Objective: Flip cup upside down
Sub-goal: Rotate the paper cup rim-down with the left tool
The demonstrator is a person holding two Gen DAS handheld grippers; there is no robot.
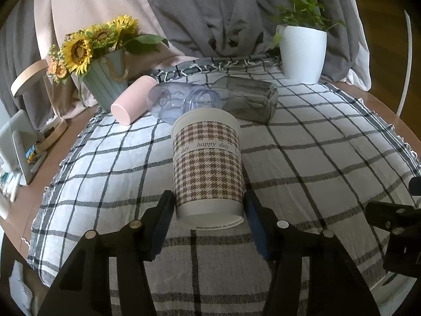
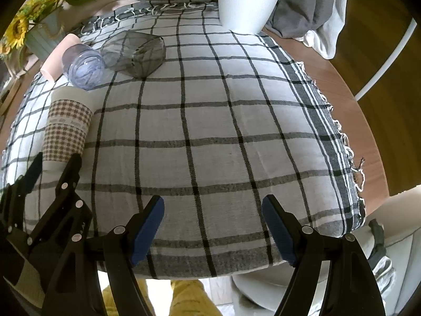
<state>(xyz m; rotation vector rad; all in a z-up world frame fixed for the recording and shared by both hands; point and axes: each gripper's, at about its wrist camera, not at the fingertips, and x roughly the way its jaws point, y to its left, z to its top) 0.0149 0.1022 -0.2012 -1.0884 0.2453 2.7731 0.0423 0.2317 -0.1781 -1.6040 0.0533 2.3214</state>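
A paper cup (image 1: 208,163) with a brown houndstooth sleeve reading "happy day" lies on its side on the checked cloth (image 1: 315,158), its base toward me. My left gripper (image 1: 209,205) has its fingers on either side of the cup's base end, closed against it. The cup also shows in the right wrist view (image 2: 67,126), with the left gripper (image 2: 56,163) around its near end. My right gripper (image 2: 213,208) is open and empty above the cloth near the table's front edge.
Behind the paper cup lie a pink cup (image 1: 131,100), a clear bluish cup (image 1: 173,100) and a smoky grey glass (image 1: 250,100), all on their sides. A sunflower pot (image 1: 105,79) stands back left, a white plant pot (image 1: 302,52) back right.
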